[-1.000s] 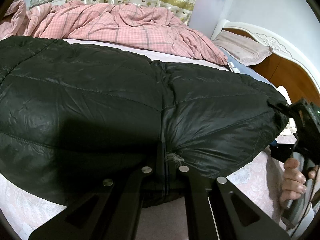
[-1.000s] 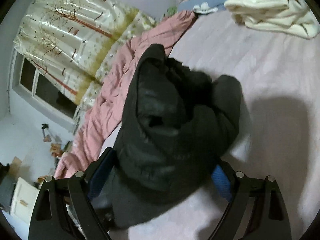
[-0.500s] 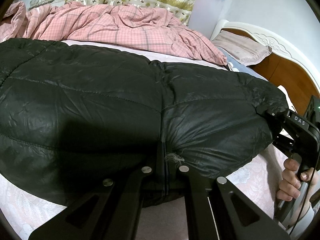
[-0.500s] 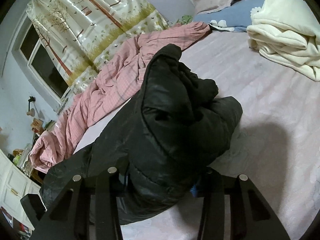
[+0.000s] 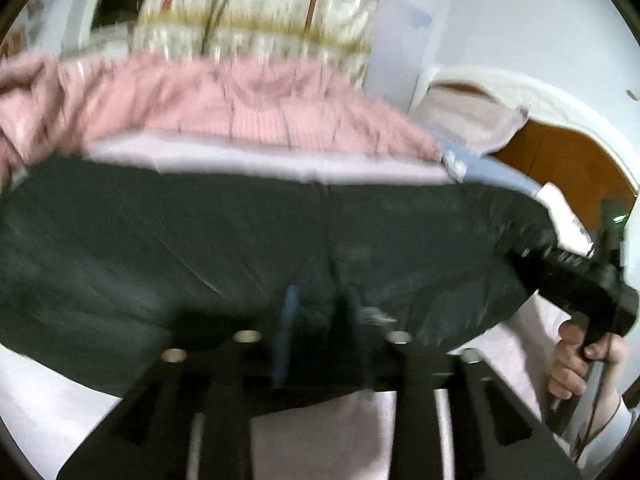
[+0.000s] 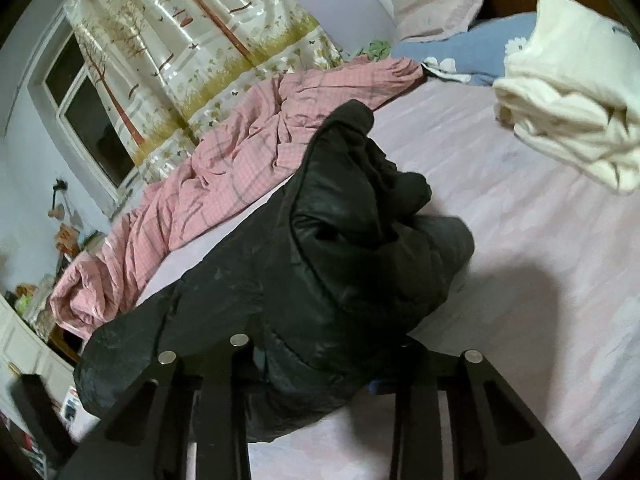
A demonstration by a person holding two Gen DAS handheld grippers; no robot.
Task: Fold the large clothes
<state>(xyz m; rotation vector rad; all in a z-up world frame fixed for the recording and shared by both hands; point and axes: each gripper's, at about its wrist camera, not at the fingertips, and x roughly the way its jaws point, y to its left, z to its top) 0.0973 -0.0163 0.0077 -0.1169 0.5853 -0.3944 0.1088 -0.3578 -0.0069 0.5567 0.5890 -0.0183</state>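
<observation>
A big black puffer jacket (image 5: 200, 248) lies across the pink bed sheet; the left wrist view is blurred. My left gripper (image 5: 320, 320) is shut on the jacket's near edge at the zip. My right gripper (image 6: 320, 344) is shut on the jacket's bunched end (image 6: 352, 248), which fills the space between its fingers. The right gripper also shows in the left wrist view (image 5: 576, 276), held by a hand at the jacket's right end.
A rumpled pink checked quilt (image 6: 224, 184) lies along the far side of the bed. A cream folded garment (image 6: 568, 120) and a blue pillow (image 6: 472, 52) lie near the wooden headboard (image 5: 560, 160). Curtains (image 6: 180, 60) hang behind.
The right gripper closed on the jacket's end. Both grippers lifted, and the left view tilted up and blurred with motion.
</observation>
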